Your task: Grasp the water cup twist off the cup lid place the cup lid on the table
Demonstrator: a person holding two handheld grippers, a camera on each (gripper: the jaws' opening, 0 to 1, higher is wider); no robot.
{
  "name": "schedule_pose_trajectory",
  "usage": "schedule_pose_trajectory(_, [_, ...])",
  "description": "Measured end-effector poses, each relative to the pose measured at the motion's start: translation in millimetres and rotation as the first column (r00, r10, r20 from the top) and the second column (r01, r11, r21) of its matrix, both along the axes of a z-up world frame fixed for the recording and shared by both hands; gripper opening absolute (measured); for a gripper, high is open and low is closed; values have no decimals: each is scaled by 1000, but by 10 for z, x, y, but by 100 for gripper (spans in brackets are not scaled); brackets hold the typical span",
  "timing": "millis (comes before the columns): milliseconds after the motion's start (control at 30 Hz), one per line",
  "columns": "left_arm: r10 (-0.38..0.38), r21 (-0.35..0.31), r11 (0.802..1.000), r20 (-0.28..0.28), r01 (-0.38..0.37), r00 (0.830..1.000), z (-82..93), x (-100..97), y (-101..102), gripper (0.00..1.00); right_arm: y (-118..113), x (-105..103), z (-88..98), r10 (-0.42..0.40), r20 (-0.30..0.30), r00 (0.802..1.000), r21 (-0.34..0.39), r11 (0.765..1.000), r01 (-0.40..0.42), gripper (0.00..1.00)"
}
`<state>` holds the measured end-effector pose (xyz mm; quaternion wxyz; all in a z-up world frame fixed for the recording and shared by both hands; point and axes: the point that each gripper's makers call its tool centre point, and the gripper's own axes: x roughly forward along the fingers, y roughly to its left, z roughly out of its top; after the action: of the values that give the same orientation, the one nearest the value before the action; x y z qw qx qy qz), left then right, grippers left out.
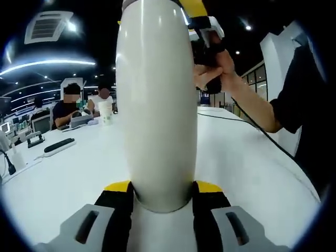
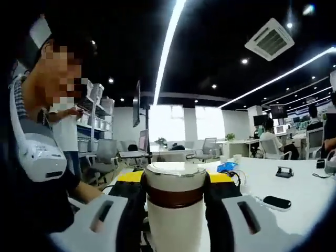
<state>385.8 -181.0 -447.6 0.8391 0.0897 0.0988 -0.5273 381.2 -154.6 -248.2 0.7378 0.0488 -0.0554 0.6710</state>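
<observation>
Left tool (image 1: pixel 161 195) clenched on the lower body of the white water cup (image 1: pixel 156 100), which stands upright above the white counter (image 1: pixel 68 178). Right tool (image 2: pixel 175 185) grasps the cup lid (image 2: pixel 175 176) at the brown band, jaws pressed to both sides. A person's hand (image 1: pixel 212 65) holds the right tool at the cup's top.

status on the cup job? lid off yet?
Done: left gripper is shut on the white water cup, held above the table. In hand: right gripper is clamped around the cup lid, which looks seated, brown band showing. Left: twist it off, set it on the table.
</observation>
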Motion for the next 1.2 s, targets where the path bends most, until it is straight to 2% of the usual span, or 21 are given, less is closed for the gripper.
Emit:
schedule_pose_trajectory(100, [0,0,1000,-6,0,1000,-6,0,0,46,14,-14,-4,93,-8,996,-9,996,-93,46])
schedule_pose_trajectory(267, [2,1,1000,-16,-2,1000,-13,-5,3,46,20,-34,-8,131,17,991,-14,991,-131,46])
schedule_pose_trajectory(367, [2,0,1000,-18,-2,1000,-12,-7,3,46,18,-29,-12,74,8,997,-2,997,-74,46])
schedule_pose_trajectory(400, [2,0,1000,-20,-2,1000,-15,-9,4,46,8,-6,-21,23,0,1000,-5,1000,-23,48])
schedule_pose_trajectory(433, [2,0,1000,-21,-2,1000,-15,-10,4,45,-10,20,-24,-47,18,999,-13,999,47,53])
schedule_pose_trajectory(467, [2,0,1000,-21,-2,1000,-16,-9,5,45,-42,39,3,-121,60,991,-3,993,122,59])
schedule_pose_trajectory(500, [2,1,1000,-25,-2,1000,-18,-9,5,45,-83,54,24,-191,75,979,12,982,190,64])
schedule_pose_trajectory(567, [1,0,1000,-28,-1,1000,-20,-9,5,45,-161,39,43,-313,43,949,45,949,311,62])
schedule_pose_trajectory(600, [2,0,1000,-28,-2,1000,-21,-6,7,45,-189,28,17,-374,25,927,38,927,373,60])
schedule_pose_trajectory(633, [3,0,1000,-28,-3,1000,-21,-6,7,45,-211,-35,-6,-434,37,900,34,901,433,58])
schedule_pose_trajectory(667, [3,0,1000,-29,-3,1000,-21,-7,6,45,-218,-53,-6,-448,42,893,37,894,447,57])
schedule_pose_trajectory(700, [4,0,1000,-29,-4,1000,-20,-8,7,45,-239,-88,11,-508,27,861,58,860,506,56])
schedule_pose_trajectory(767, [4,1,1000,-28,-4,1000,-20,-8,8,45,-225,-151,46,-540,-10,842,86,838,539,55])
schedule_pose_trajectory(800, [5,1,1000,-28,-5,1000,-21,-7,10,45,-228,-140,70,-559,-50,828,102,822,561,55])
schedule_pose_trajectory(1000, [9,1,1000,-31,-9,999,-24,-9,15,45,-77,-69,153,-563,1,826,91,823,561,54])
schedule_pose_trajectory(1067, [10,1,1000,-33,-10,999,-25,-9,16,46,-83,-18,136,-576,16,817,85,815,573,46])
schedule_pose_trajectory(1100, [10,2,1000,-33,-10,999,-25,-10,16,46,-111,7,127,-586,48,809,78,810,582,43])
schedule_pose_trajectory(1133, [10,1,1000,-34,-10,999,-24,-12,15,46,-123,0,111,-558,32,829,85,828,554,43])
schedule_pose_trajectory(1200, [11,2,1000,-34,-11,999,-25,-13,15,46,-162,25,110,-544,14,839,85,837,541,43])
